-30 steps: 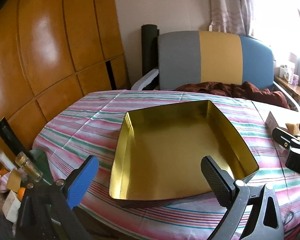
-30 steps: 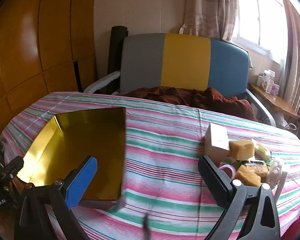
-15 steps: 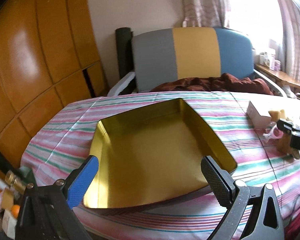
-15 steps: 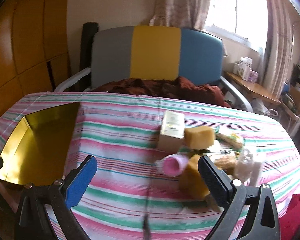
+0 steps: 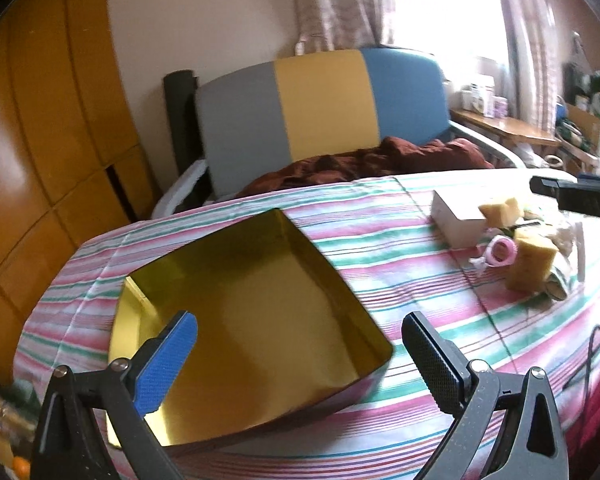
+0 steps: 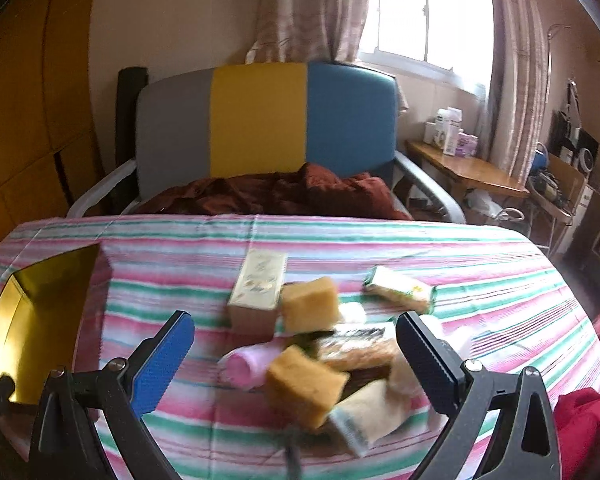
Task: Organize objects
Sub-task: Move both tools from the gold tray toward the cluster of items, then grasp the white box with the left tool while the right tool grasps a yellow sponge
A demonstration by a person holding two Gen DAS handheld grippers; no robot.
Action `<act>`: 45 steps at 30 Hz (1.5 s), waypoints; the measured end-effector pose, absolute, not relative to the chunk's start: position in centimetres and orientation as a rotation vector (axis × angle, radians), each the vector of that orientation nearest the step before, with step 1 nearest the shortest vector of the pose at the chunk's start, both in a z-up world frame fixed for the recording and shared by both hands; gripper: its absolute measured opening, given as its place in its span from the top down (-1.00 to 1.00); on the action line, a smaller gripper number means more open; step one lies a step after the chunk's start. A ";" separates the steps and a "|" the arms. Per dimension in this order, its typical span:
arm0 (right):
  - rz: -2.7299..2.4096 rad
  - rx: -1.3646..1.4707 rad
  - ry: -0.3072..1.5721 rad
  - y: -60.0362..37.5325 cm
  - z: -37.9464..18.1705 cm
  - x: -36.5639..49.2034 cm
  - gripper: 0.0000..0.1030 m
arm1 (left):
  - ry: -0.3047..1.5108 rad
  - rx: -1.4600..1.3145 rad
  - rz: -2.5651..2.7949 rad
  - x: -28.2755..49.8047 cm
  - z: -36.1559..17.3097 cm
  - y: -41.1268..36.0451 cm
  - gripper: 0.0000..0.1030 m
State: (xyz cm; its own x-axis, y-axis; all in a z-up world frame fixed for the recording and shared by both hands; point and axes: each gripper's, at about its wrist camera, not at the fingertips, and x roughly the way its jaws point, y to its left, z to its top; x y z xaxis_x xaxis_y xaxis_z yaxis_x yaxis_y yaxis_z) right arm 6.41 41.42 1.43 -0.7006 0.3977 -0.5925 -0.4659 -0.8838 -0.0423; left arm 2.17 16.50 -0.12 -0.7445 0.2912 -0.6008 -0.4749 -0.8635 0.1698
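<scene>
A gold tin box (image 5: 252, 320) lies open and empty on the striped tablecloth, at the left in the right wrist view (image 6: 32, 312). A pile of small items sits to its right: two yellow sponges (image 6: 310, 304) (image 6: 304, 386), a white carton (image 6: 258, 286), a pink roll (image 6: 244, 364), wrapped packets (image 6: 400, 288). The pile also shows in the left wrist view (image 5: 528, 260). My left gripper (image 5: 300, 352) is open and empty above the tin's near edge. My right gripper (image 6: 296, 356) is open and empty, hovering over the pile.
A grey, yellow and blue chair (image 6: 260, 120) with a brown cloth (image 6: 276, 192) stands behind the table. Wooden cabinets (image 5: 40, 140) are on the left. A wooden side table (image 6: 464, 168) with bottles is at the right. The striped tablecloth (image 6: 380, 240) covers the table.
Both views have swung to the right. The pile is now between my right gripper's fingers, and the tin has shifted left in both views. Both grippers stay open.
</scene>
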 end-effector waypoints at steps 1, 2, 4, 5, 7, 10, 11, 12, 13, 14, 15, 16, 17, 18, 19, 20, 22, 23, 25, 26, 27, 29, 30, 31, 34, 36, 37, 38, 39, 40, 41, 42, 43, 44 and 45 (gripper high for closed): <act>2.516 -0.835 0.155 42.1 1.5 6.4 -1.00 | 0.444 -0.810 2.546 2.2 -0.2 16.9 -0.99; 2.508 -0.828 0.161 42.7 1.6 6.4 -1.00 | 0.448 -0.811 2.530 2.3 -0.3 17.4 -0.99; 2.492 -0.808 0.174 44.1 1.6 6.4 -1.00 | 0.453 -0.808 2.499 2.5 -0.5 18.1 -0.99; 2.485 -0.799 0.182 44.8 1.5 6.5 -1.00 | 0.454 -0.810 2.481 2.5 -0.6 18.5 -0.99; 2.483 -0.780 0.231 46.4 1.1 6.5 -1.00 | 0.438 -0.825 2.440 2.5 -0.8 19.1 -0.99; 2.470 -0.759 0.392 49.1 0.2 7.1 -1.00 | 0.313 -0.910 2.308 1.9 -1.0 19.8 -0.99; 2.458 -0.759 0.465 50.0 -0.2 7.4 -1.00 | 0.273 -0.935 2.272 1.7 -1.1 20.1 -0.99; 2.438 -0.765 0.533 50.9 -0.6 7.6 -1.00 | 0.229 -0.966 2.230 1.5 -1.2 20.4 -0.99; 2.420 -0.761 0.600 51.7 -0.8 7.9 -1.00 | 0.215 -0.976 2.212 1.4 -1.3 20.7 -0.99; 2.411 -0.745 0.649 52.3 -1.0 8.3 -1.00 | 0.221 -0.972 2.205 1.5 -1.4 21.4 -0.99; 2.398 -0.727 0.706 53.0 -1.1 8.8 -1.00 | 0.235 -0.960 2.201 1.7 -1.4 21.9 -0.99; 2.388 -0.719 0.738 53.4 -1.2 9.1 -1.00 | 0.253 -0.938 2.192 1.9 -1.4 22.5 -0.99; 2.376 -0.713 0.775 53.8 -1.4 9.4 -1.00 | 0.274 -0.924 2.181 2.1 -1.6 23.1 -0.99; 2.366 -0.714 0.801 54.1 -1.5 9.6 -1.00 | 0.281 -0.927 2.162 2.1 -1.8 23.6 -0.99; 2.357 -0.715 0.830 54.3 -1.6 9.7 -1.00 | 0.276 -0.943 2.133 2.0 -2.0 24.1 -0.99; 2.354 -0.714 0.852 54.5 -1.8 9.8 -1.00 | 0.265 -0.963 2.106 1.8 -2.2 24.6 -0.99; 2.347 -0.718 0.867 54.6 -1.9 9.9 -1.00 | 0.247 -0.984 2.077 1.3 -2.6 25.3 -0.99; 2.345 -0.722 0.872 54.6 -1.9 9.9 -1.00 | 0.235 -0.997 2.066 0.9 -2.7 25.7 -0.99; 2.352 -0.729 0.886 54.6 -2.0 9.8 -1.00 | 0.210 -1.014 2.069 -0.1 -2.6 26.3 -0.99; 2.356 -0.731 0.887 54.5 -2.0 9.7 -1.00 | 0.197 -1.012 2.073 -0.6 -2.5 26.7 -0.99; 2.362 -0.732 0.888 54.4 -2.0 9.7 -1.00 | 0.188 -1.012 2.073 -1.2 -2.4 27.1 -0.99; 2.376 -0.729 0.888 54.3 -1.9 9.7 -1.00 | 0.179 -1.037 2.065 -2.6 -2.3 28.3 -0.99; 2.383 -0.727 0.889 54.2 -1.8 9.7 -1.00 | 0.175 -1.046 2.062 -3.3 -2.3 28.9 -0.99; 2.389 -0.726 0.888 54.2 -1.8 9.6 -1.00 | 0.171 -1.051 2.061 -4.0 -2.2 29.5 -0.99; 2.409 -0.729 0.883 53.9 -1.6 9.5 -1.00 | 0.175 -1.067 2.065 -5.8 -2.0 31.6 -0.99; 2.431 -0.732 0.872 53.6 -1.5 9.3 -1.00 | 0.205 -1.091 2.064 -7.1 -2.2 33.6 -0.99; 2.440 -0.736 0.865 53.5 -1.4 9.2 -1.00 | 0.221 -1.098 2.068 -7.7 -2.3 34.5 -0.99; 2.449 -0.742 0.856 53.3 -1.3 9.1 -1.00 | 0.229 -1.103 2.069 -8.2 -2.4 35.1 -0.99; 2.460 -0.749 0.845 53.1 -1.3 8.9 -1.00 | 0.233 -1.108 2.067 -8.7 -2.5 35.9 -0.99; 2.471 -0.756 0.834 52.9 -1.2 8.7 -1.00 | 0.232 -1.112 2.064 -9.3 -2.6 36.6 -0.99; 2.482 -0.764 0.822 52.6 -1.2 8.6 -1.00 | 0.230 -1.117 2.063 -9.8 -2.6 37.4 -0.99; 2.493 -0.772 0.809 52.4 -1.1 8.4 -1.00 | 0.228 -1.124 2.063 -10.3 -2.8 38.0 -0.99; 2.503 -0.781 0.795 52.2 -1.1 8.2 -1.00 | 0.224 -1.137 2.061 -10.8 -3.0 38.7 -0.99; 2.512 -0.788 0.784 52.0 -1.1 8.1 -1.00 | 0.217 -1.148 2.060 -11.3 -3.1 39.4 -0.98; 2.521 -0.793 0.770 51.8 -1.0 8.0 -1.00 | 0.213 -1.157 2.061 -11.8 -3.2 40.0 -0.98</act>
